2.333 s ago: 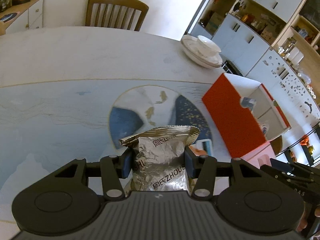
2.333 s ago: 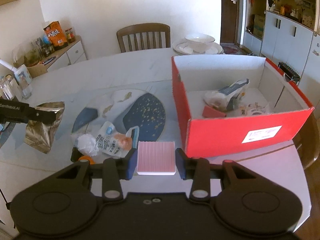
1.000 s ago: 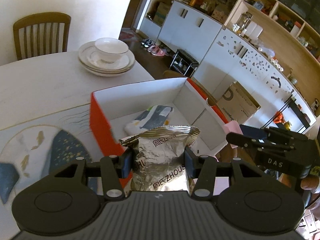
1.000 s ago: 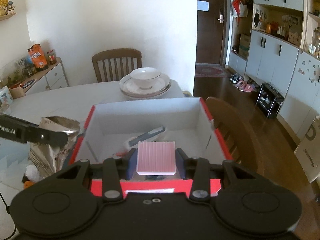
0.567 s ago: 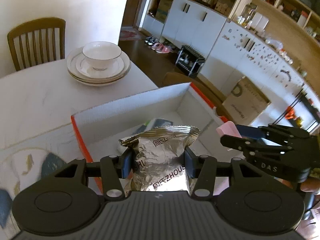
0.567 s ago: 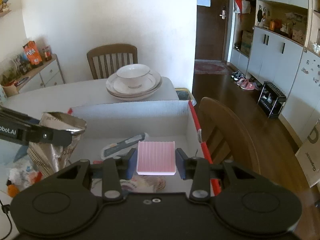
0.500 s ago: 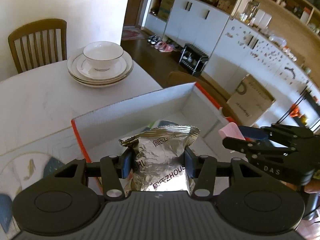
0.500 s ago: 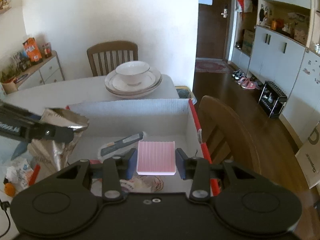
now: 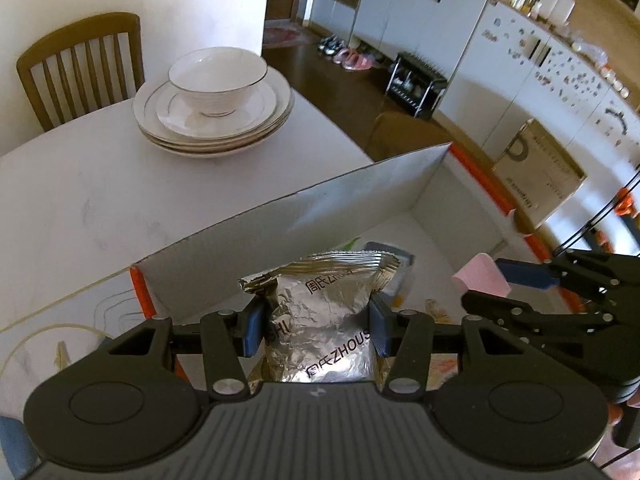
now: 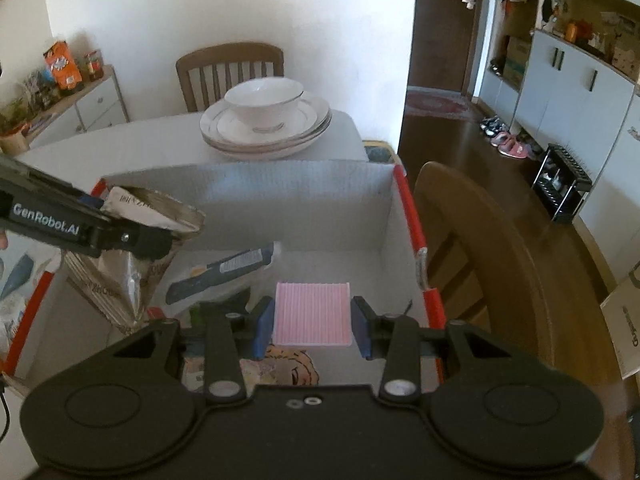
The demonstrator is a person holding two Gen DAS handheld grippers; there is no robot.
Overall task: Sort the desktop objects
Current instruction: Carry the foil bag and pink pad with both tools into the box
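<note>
Both grippers hang over the red box at the worktop edge. The left gripper is clamped on a crinkled silver foil packet, pinching it from both sides, the packet's sealed top sticking up past the fingertips. From the right wrist view that packet dangles over the box's left wall, partly inside. The right gripper grips a pink ribbed pad held flat between its blue pads, right above the box's white interior. From the left wrist view the pad sits out to the right, over the box. Down in the box lie a dark blue-and-white pouch and some other wrappers I can't make out. Beyond the box, a white bowl sits on stacked plates, with a wooden chair behind.
</note>
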